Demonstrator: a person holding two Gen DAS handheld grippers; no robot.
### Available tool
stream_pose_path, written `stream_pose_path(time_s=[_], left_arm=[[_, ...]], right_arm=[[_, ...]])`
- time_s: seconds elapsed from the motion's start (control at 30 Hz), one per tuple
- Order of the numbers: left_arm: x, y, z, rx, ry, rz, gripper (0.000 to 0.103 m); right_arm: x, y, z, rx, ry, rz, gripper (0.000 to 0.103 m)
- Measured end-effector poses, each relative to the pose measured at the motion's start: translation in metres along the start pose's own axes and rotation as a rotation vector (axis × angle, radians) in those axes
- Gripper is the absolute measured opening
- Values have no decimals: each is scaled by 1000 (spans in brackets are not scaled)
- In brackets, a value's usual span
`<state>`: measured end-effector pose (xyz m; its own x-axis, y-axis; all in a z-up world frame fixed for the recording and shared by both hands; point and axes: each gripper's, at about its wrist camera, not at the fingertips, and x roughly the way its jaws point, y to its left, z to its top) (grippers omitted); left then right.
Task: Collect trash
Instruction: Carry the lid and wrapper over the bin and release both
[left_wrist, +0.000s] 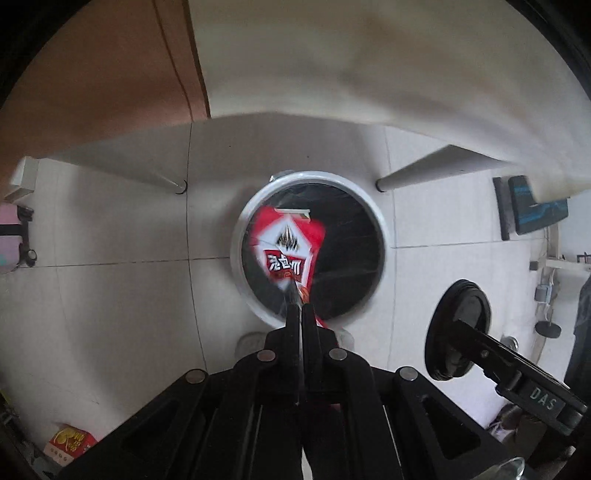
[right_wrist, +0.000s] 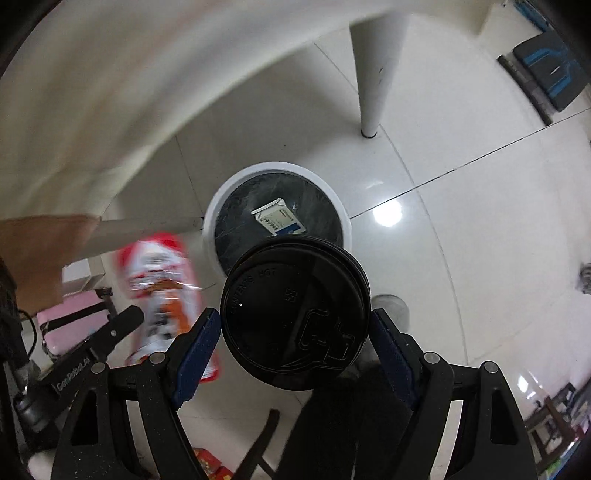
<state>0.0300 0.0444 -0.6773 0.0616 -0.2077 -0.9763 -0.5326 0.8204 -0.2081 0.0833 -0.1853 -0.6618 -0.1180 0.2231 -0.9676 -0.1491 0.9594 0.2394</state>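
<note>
— The left gripper (left_wrist: 300, 308) is pinched tight on a red snack wrapper (left_wrist: 286, 247) with Chinese lettering, dangling over the white bin (left_wrist: 375, 214).

— And the right gripper (right_wrist: 295, 323) stands wide, clasping a cup by its black lid (right_wrist: 291, 314) embossed "CONTENTS HOT". Only its view shows the small carton (right_wrist: 279, 218) already inside the bin, by the table leg (right_wrist: 373, 74).

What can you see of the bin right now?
The bin is round, with a white rim and a black liner, open-topped, upright on the tiled floor beside a table leg. A small white-and-blue carton lies inside. The bag and the cup hang above it; neither visibly touches it.
</note>
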Motion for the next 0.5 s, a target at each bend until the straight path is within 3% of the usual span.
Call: stream_pose_path(time_s=[0.1,0.17,0.23,0.27,0.3,0.5], left_arm=[[28,11,4,-35,25,-14,5],[36,17,1,-36,27,13,6],[37,20,1,-38,12,53,37],[34,26,0,-41,10,72,91],[32,27,-1,-42,4,82,103],[9,31,-16,-14,-4,168,103]], right_arm=[[39,-4,16,3,34,61,86],[63,-7,21,6,57,81,97],[74,-12,22,11,59,61,103],[78,-9,20,3,59,34,103],[81,-9,21,-4,57,13,103],[73,-2,14,-84,25,-144,103]])
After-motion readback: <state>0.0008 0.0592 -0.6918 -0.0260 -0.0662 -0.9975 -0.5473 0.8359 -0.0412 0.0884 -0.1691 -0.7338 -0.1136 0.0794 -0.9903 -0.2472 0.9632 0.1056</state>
